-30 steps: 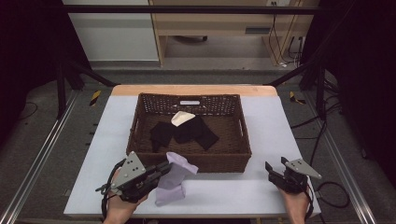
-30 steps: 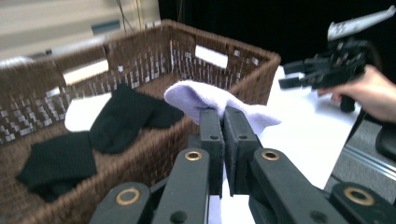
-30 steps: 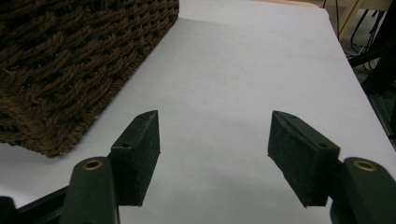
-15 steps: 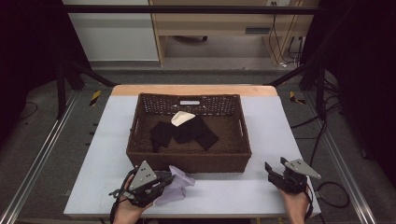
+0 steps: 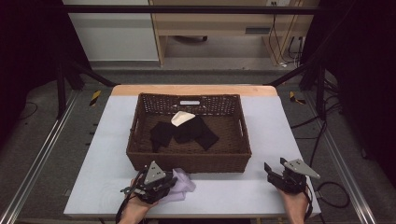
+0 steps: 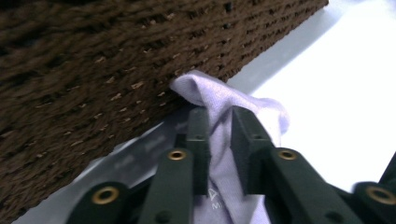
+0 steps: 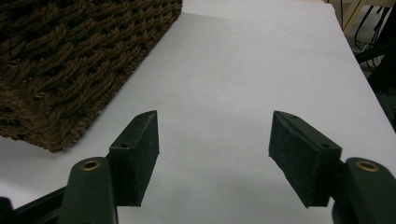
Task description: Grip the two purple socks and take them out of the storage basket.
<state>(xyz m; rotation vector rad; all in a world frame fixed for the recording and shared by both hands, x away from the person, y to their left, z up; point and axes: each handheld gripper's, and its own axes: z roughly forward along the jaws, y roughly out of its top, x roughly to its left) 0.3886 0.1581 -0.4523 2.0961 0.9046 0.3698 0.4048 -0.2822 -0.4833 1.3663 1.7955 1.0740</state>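
Left gripper view puts me right behind the left gripper (image 6: 218, 140), its two black jaws having just been opening, now a little apart with a fold of the pale lilac, thin, crumpled cloth (image 6: 219, 100) standing between them and no real pinch on it. From the high view that cloth (image 5: 183, 186) lies in a loose heap on the pale grey table (image 5: 107, 144), at the near edge, one corner pressed against the front wall of the dark brown woven wicker basket (image 5: 189, 161). The right gripper (image 7: 214, 149) hangs over bare table with its jaws spread and nothing in them. I'd say the cloth is light and limp, will sag and fold rather than hold a shape, and won't break or slip much off rubbery pads. The raised fold in the middle, or a free corner away from the basket, looks the best place to pinch
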